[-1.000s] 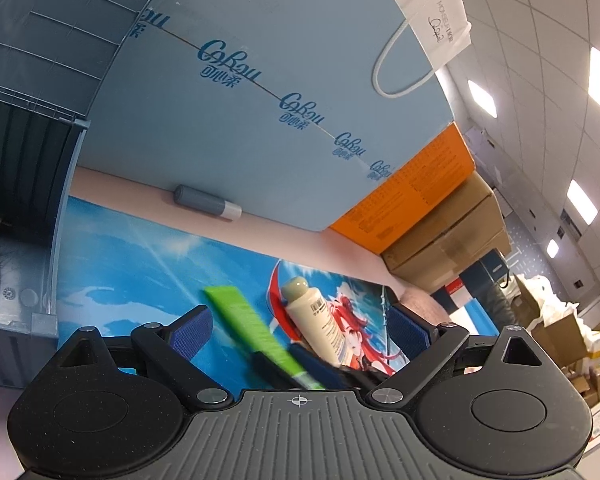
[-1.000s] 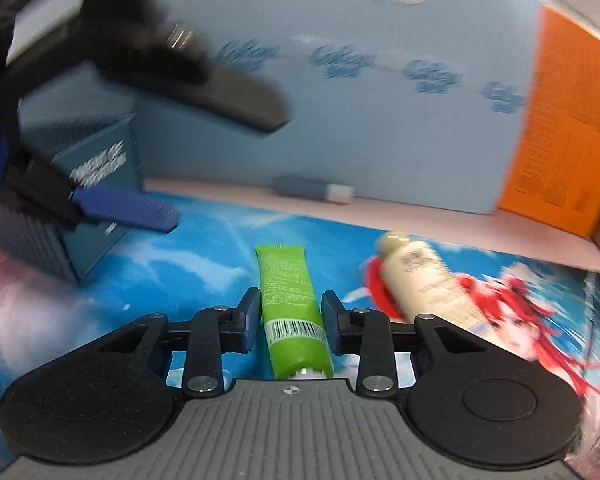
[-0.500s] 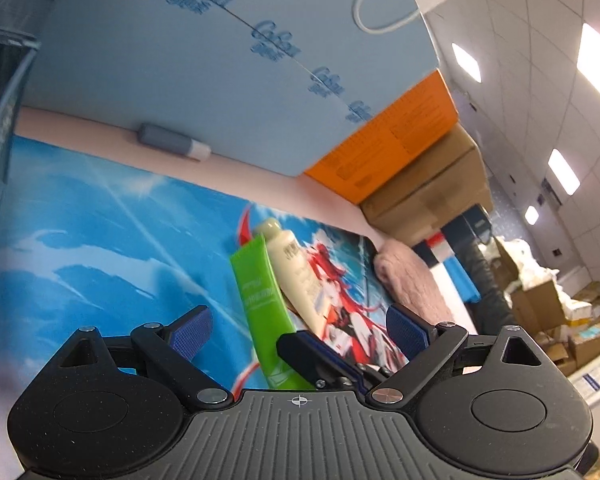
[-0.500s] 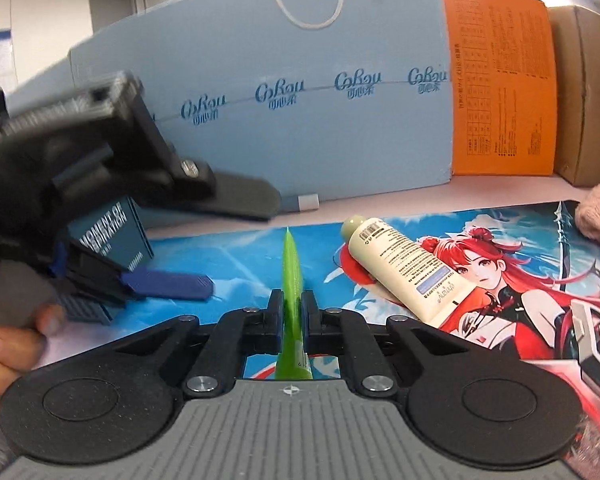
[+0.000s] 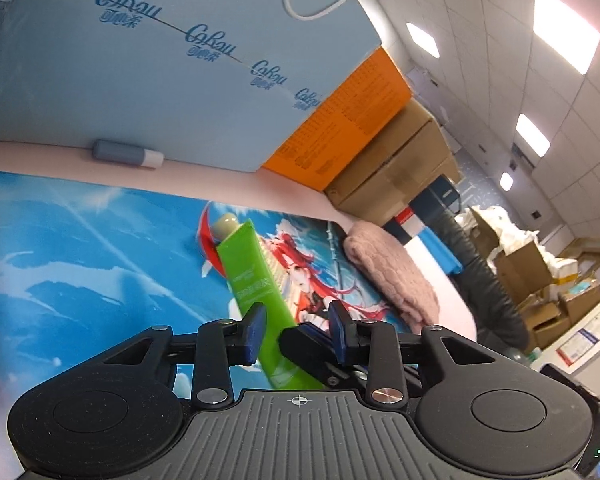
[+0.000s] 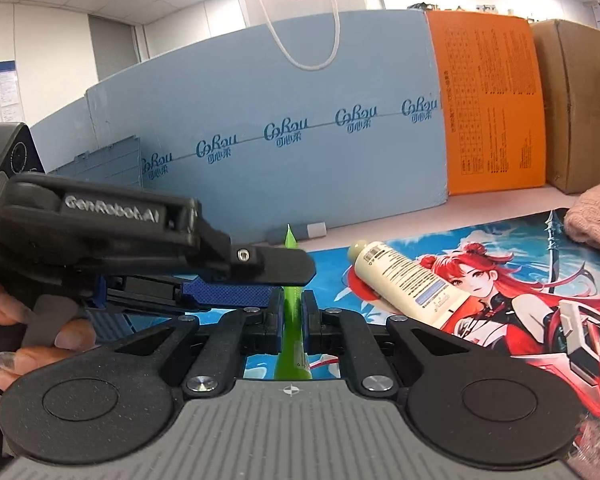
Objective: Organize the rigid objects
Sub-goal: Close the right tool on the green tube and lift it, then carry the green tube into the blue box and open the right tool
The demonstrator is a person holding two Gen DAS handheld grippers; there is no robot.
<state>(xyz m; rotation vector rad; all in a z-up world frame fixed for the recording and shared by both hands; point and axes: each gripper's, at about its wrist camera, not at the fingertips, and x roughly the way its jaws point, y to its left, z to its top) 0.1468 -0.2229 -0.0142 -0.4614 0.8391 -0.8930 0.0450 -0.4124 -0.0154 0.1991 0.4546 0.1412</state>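
My right gripper (image 6: 291, 316) is shut on a green tube (image 6: 290, 300) and holds it edge-on above the blue printed mat (image 6: 500, 248). My left gripper (image 5: 296, 330) has its jaws partly closed around the same green tube (image 5: 252, 276) and around a right gripper finger; its pads do not clearly press the tube. The left gripper also shows in the right wrist view (image 6: 236, 280), reaching in from the left. A cream tube (image 6: 404, 280) lies on the mat to the right; only its cap (image 5: 227, 222) shows behind the green tube in the left wrist view.
A grey and white marker (image 5: 126, 153) lies by the light blue board (image 5: 160, 92) at the back. An orange box (image 6: 492, 108) and cardboard boxes (image 5: 396, 160) stand to the right. A pink knitted cloth (image 5: 388, 268) lies at the mat's right end.
The right gripper has lifted the green tube off the mat and turned it on edge. The left gripper has swung right from the grey bin and narrowed its jaws around the tube.
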